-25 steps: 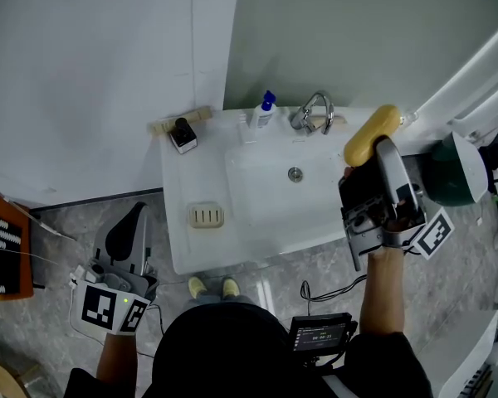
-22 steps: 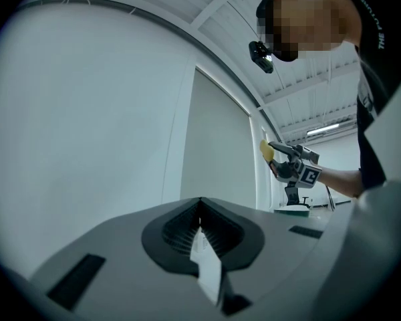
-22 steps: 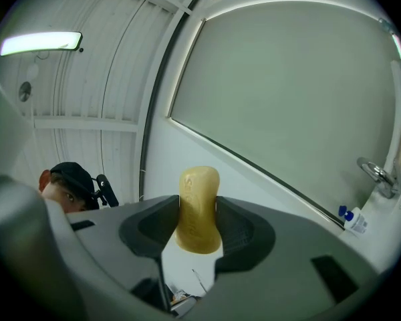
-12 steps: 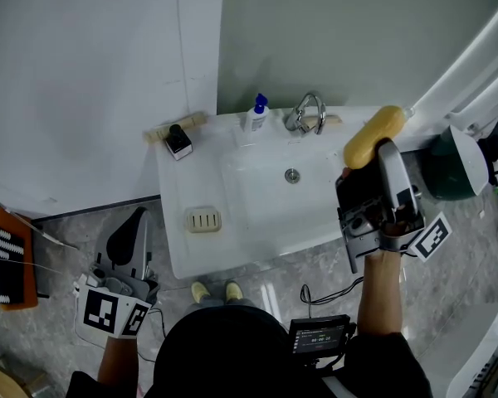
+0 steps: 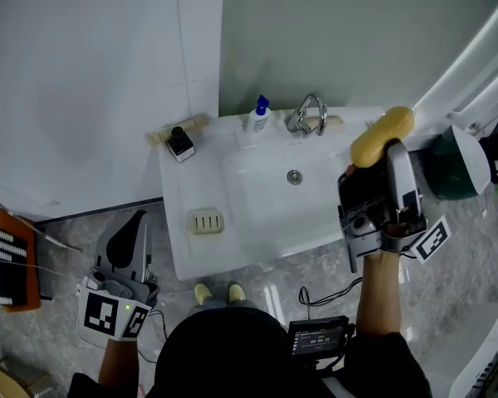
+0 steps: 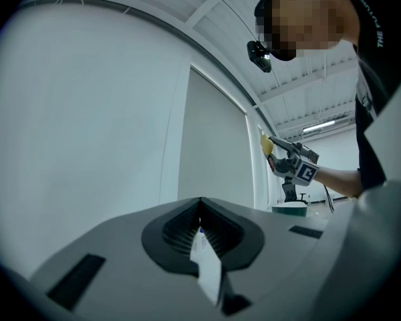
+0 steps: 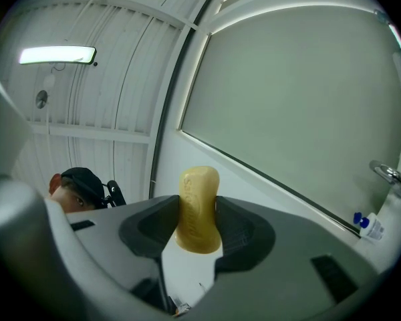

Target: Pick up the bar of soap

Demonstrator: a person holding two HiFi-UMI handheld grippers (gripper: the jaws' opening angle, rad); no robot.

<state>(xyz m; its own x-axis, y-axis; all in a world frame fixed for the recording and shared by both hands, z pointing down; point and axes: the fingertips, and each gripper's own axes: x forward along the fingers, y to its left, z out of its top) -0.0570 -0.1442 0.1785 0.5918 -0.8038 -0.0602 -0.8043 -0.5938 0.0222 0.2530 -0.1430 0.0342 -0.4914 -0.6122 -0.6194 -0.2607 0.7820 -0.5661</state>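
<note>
Yellow bar of soap [image 5: 383,136] held in the air, clamped in the right tongs [image 5: 388,152] over the washbasin's [image 5: 195,185] right edge.
The soap stood upright between both jaws in the right gripper view [image 7: 199,209], and it had drifted slightly to the right compared with a second before, farther from the faucet [image 5: 309,113]. The empty soap dish [image 5: 205,220] stayed on the basin's left side. The left tongs [image 5: 131,226] remained low over the floor, jaws closed on nothing [image 6: 200,227].
</note>
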